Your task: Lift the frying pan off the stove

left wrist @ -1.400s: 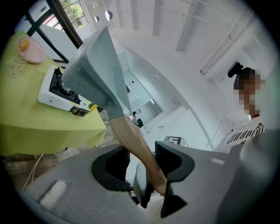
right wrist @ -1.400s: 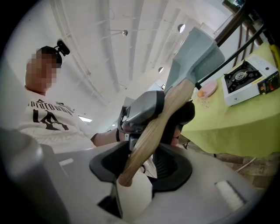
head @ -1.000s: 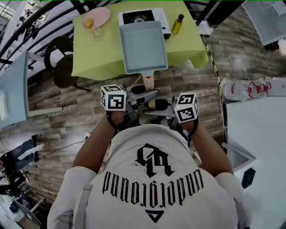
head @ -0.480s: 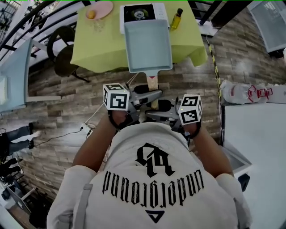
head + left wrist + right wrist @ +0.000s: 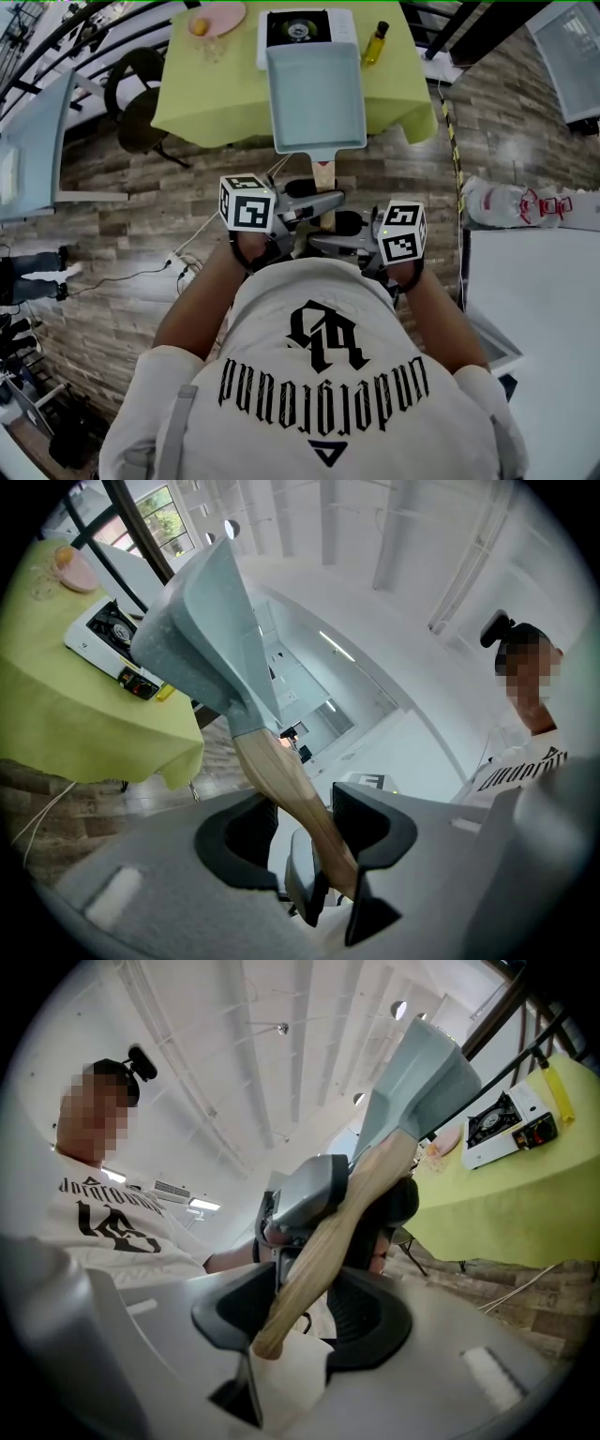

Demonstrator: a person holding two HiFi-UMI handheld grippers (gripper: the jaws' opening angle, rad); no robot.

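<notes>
A rectangular grey-blue frying pan [image 5: 316, 98] hangs in the air above the green table's [image 5: 206, 103] near edge, in front of the white portable stove [image 5: 298, 25]. Its wooden handle [image 5: 324, 176] points toward me. My left gripper [image 5: 317, 201] is shut on the handle from the left, and my right gripper [image 5: 323, 242] is shut on it lower down from the right. In the left gripper view the handle [image 5: 286, 780] runs between the jaws [image 5: 307, 834] up to the pan [image 5: 202, 635]. The right gripper view shows the handle [image 5: 328, 1237] held in that gripper [image 5: 305, 1312].
A pink plate with an orange fruit [image 5: 217, 18], a glass [image 5: 214, 52] and an oil bottle [image 5: 374, 43] stand on the table beside the stove. A dark chair [image 5: 139, 108] is at the table's left. A white table [image 5: 539, 309] and a plastic bag [image 5: 511, 202] lie to my right.
The table and stove have slid toward the top of the head view. The pan stays level in both grippers, which hold the handle as before.
</notes>
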